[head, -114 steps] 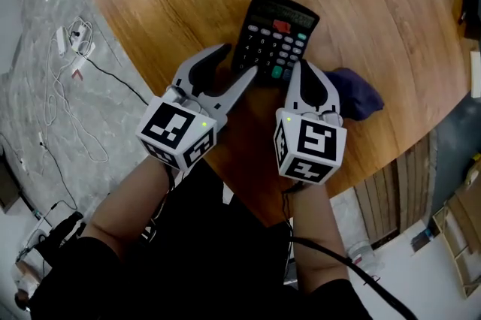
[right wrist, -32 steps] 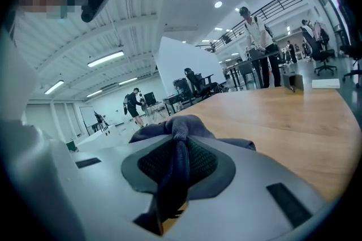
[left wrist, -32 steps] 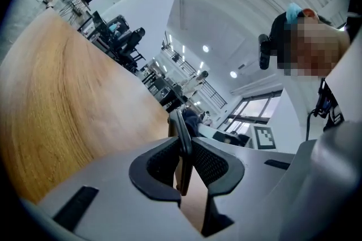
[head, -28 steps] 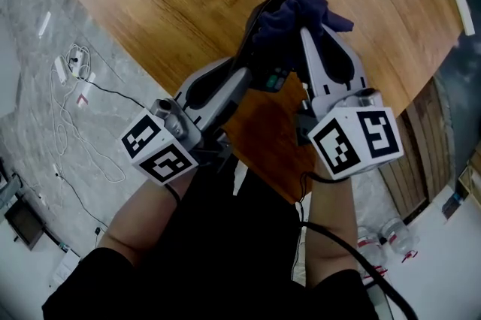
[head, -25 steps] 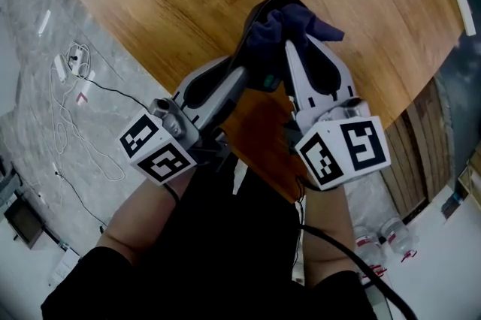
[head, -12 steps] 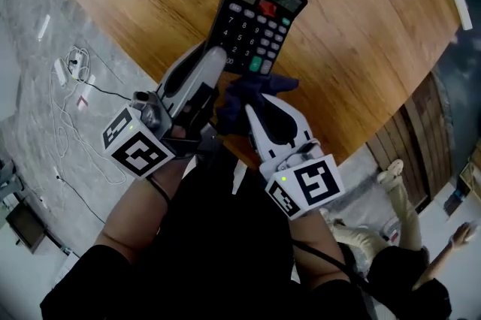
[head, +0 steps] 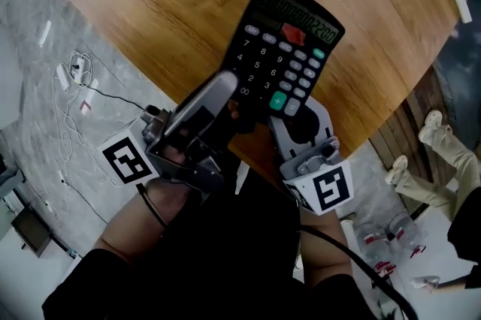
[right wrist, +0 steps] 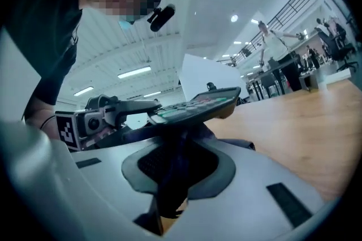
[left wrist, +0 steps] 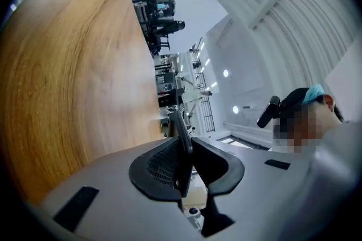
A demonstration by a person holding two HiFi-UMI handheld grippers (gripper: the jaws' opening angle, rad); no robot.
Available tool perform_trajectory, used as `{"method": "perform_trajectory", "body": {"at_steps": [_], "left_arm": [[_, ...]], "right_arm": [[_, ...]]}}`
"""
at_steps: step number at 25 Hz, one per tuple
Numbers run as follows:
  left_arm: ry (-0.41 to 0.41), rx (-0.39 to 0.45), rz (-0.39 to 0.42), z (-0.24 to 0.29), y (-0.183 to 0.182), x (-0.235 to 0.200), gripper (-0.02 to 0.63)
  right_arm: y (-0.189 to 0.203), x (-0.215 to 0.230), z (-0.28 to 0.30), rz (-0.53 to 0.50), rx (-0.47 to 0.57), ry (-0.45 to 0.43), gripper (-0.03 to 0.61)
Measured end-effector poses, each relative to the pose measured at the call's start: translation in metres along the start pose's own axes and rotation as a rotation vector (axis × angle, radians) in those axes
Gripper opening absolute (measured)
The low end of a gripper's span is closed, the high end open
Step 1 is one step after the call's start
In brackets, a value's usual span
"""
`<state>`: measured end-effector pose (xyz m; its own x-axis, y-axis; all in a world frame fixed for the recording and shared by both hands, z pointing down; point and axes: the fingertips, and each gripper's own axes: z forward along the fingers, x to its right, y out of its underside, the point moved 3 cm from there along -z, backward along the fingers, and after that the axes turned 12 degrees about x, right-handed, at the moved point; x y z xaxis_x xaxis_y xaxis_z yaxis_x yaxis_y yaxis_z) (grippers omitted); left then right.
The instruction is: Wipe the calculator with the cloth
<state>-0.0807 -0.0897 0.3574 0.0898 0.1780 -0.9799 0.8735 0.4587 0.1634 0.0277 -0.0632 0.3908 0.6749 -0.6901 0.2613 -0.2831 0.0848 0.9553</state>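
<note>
Nearest us, our right gripper has its jaws clamped on the dark cloth. The cloth bunches between them and reaches up to the underside of the calculator at its near end. From the head view the cloth is hidden beneath the calculator.

Beside it, our left gripper has its jaws closed on the calculator's thin left edge. It holds the calculator off the wooden surface, keys up, over the surface's near edge.

We judge the wiping to be under way on the underside. The keyed face lies uncovered, and we cannot tell whether it is clean. Left to do, as we read it: finish any unwiped faces and set the calculator back on the surface.
</note>
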Motion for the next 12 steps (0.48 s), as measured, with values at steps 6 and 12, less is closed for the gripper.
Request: {"method": "perform_trajectory", "body": {"at_steps": [6,12], "left_arm": [[0.003,-0.020,0.008,-0.004,0.002,-0.001,0.072],[0.021,-0.021,0.018,-0.003,0.002,-0.002,0.072]], "right_arm": [[-0.015,0.043,0.003,-0.121,0.025,0.054,0.067],[-0.016,0.088,0.004,-0.146,0.020,0.176,0.067]]}}
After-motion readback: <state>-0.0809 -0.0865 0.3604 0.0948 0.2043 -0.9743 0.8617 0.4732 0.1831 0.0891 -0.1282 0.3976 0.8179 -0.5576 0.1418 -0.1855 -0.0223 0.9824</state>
